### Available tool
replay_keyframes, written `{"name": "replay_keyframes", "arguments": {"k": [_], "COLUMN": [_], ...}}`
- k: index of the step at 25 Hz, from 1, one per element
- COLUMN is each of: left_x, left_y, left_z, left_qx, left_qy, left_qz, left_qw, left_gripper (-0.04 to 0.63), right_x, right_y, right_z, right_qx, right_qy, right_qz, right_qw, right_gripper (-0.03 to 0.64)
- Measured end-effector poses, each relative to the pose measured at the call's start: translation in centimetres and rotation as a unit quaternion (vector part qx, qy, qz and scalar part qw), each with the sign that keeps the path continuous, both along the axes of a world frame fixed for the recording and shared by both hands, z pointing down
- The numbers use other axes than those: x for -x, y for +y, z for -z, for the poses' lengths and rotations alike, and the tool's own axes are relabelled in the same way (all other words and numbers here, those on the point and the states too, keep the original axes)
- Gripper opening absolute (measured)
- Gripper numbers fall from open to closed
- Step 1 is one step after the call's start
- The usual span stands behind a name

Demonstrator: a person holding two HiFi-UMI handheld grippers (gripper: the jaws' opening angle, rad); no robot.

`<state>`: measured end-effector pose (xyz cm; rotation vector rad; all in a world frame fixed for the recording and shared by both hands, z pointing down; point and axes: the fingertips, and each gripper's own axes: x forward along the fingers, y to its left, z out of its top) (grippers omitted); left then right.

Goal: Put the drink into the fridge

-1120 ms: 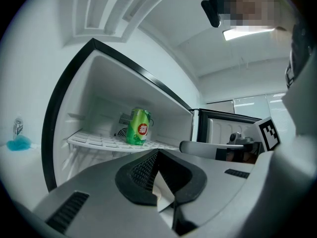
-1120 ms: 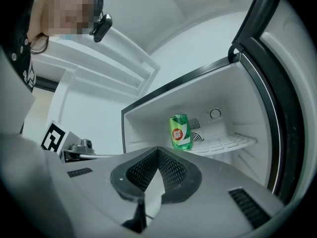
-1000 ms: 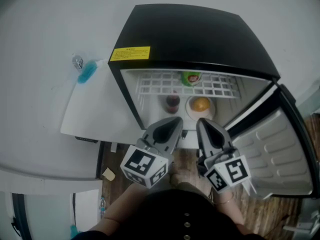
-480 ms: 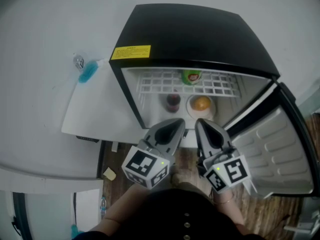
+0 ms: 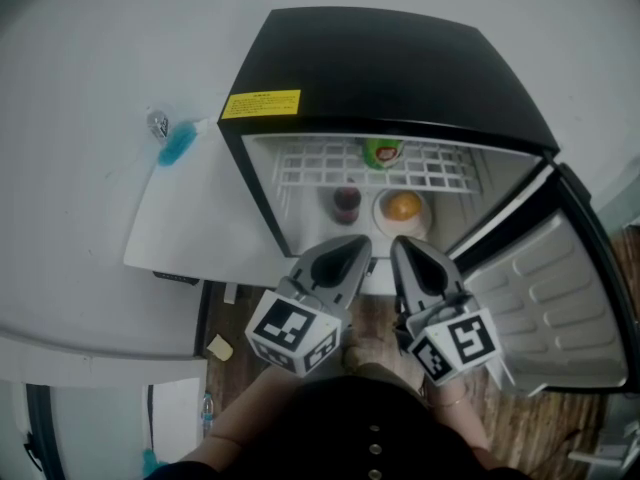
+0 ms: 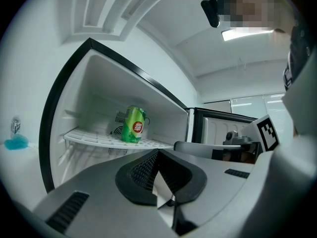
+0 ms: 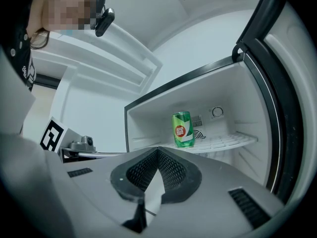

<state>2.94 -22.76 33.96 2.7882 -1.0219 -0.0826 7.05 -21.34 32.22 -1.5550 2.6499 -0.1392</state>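
1. The fridge stands with its door swung fully out to the right. This leaves the whole interior exposed and within reach from the front.
2. The drink, a green can, stands upright on the wire shelf in the upper part of the fridge, toward the back wall. Both gripper views show it there, clear of the side walls and touching neither gripper. Judged against the task, the can appears to be in its place.
3. The left gripper is clenched, pad against pad, with nothing between the jaws. It is held just in front of the fridge opening and points inward. It is outside the cabinet and well apart from the can.
4. The right gripper is likewise clenched on nothing. It sits just beside the left one, between it and the open door.
5. Both grippers are low and centred before the opening, probably a neutral posture that keeps them clear of the shelf and the door's swing path.
6. Below the shelf sit a dark jar and an orange fruit. The can is on the tier above and apart from both.
7. The door is not yet closed. That seems to be the one step left.
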Motion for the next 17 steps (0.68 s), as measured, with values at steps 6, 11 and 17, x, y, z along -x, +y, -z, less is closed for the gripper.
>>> {"name": "replay_keyframes", "arguments": {"k": [6, 11, 17], "left_x": [-0.05, -0.22, -0.45], "left_y": [-0.05, 0.04, -0.03], "left_z": [-0.2, -0.2, -0.43], "left_qx": [0.004, 0.004, 0.01], "left_qy": [0.0, 0.002, 0.002], "left_qz": [-0.001, -0.004, -0.01], "left_qw": [1.0, 1.0, 0.9999], "left_gripper": [0.006, 0.006, 0.006], "right_x": [-0.09, -0.06, -0.09], "right_y": [-0.2, -0.17, -0.18], "right_z": [-0.36, -0.6, -0.64], "right_qx": [0.007, 0.012, 0.012], "right_qy": [0.007, 0.015, 0.019], "right_qz": [-0.009, -0.012, -0.013], "right_qw": [1.0, 1.0, 1.0], "right_gripper": [0.008, 0.008, 0.008]}}
